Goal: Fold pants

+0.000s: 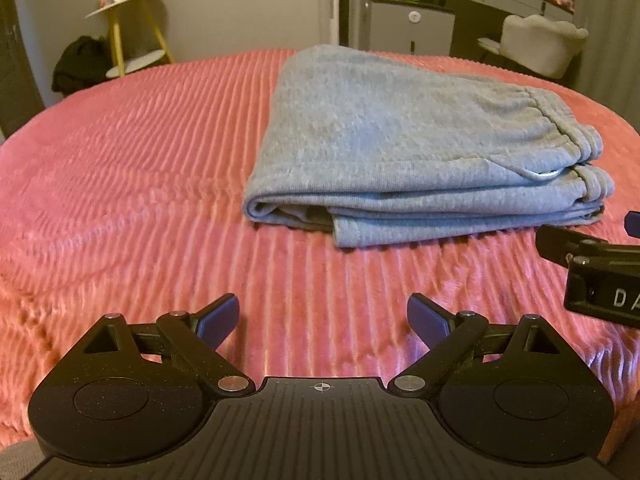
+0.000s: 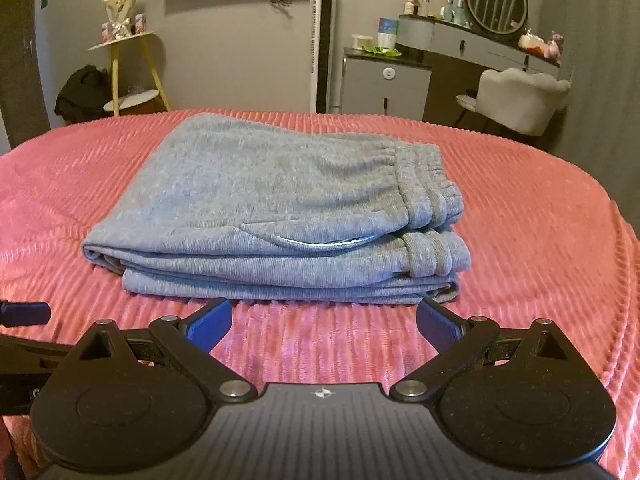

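Observation:
Grey sweatpants (image 1: 400,140) lie folded in a compact stack on the pink ribbed bedspread (image 1: 120,184), waistband to the right. They also show in the right wrist view (image 2: 272,208). My left gripper (image 1: 322,320) is open and empty, held over the bedspread short of the stack's near edge. My right gripper (image 2: 324,322) is open and empty, its fingertips just short of the stack's near edge. Part of the right gripper shows at the right edge of the left wrist view (image 1: 592,264).
Beyond the bed stand a yellow-legged side table (image 2: 128,76), a dark bag (image 2: 82,92) on the floor, a grey cabinet (image 2: 386,84), a vanity with a round mirror (image 2: 496,0) and a white chair (image 2: 520,100).

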Demonstrator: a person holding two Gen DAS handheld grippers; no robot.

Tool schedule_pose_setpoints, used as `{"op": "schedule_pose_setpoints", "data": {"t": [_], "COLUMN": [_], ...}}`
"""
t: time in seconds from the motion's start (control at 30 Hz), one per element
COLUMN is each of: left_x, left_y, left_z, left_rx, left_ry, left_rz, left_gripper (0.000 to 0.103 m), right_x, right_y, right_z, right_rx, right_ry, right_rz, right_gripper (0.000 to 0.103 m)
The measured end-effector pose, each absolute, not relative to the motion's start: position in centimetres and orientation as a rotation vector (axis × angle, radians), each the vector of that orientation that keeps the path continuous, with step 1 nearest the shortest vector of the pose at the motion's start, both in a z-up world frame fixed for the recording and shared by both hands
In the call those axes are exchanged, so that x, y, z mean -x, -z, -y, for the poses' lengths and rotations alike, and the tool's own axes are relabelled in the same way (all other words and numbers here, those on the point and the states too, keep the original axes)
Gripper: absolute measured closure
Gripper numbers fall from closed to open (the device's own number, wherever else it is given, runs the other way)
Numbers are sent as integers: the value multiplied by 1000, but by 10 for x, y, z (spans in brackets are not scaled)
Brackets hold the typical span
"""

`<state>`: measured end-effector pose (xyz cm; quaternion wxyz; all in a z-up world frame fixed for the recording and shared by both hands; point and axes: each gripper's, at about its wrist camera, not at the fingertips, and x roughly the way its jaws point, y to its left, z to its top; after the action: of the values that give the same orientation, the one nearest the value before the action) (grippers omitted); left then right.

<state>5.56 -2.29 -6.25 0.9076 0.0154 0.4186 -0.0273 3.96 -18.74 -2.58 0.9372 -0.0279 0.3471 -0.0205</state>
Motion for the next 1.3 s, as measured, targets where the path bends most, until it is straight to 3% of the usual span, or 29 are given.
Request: {"op": "schedule_pose_setpoints", "data": {"t": [1.3], "left_x": [-51], "left_y": [63], "left_z": [21], "left_rx": [5], "left_ry": [37], "left_rz": [-882], "left_gripper": [8], "right_x": [-34], "right_y": [24], "right_z": [185], "right_rx": [107], "right_ry": [56], "right_rz": [-689], "right_gripper": [4]}}
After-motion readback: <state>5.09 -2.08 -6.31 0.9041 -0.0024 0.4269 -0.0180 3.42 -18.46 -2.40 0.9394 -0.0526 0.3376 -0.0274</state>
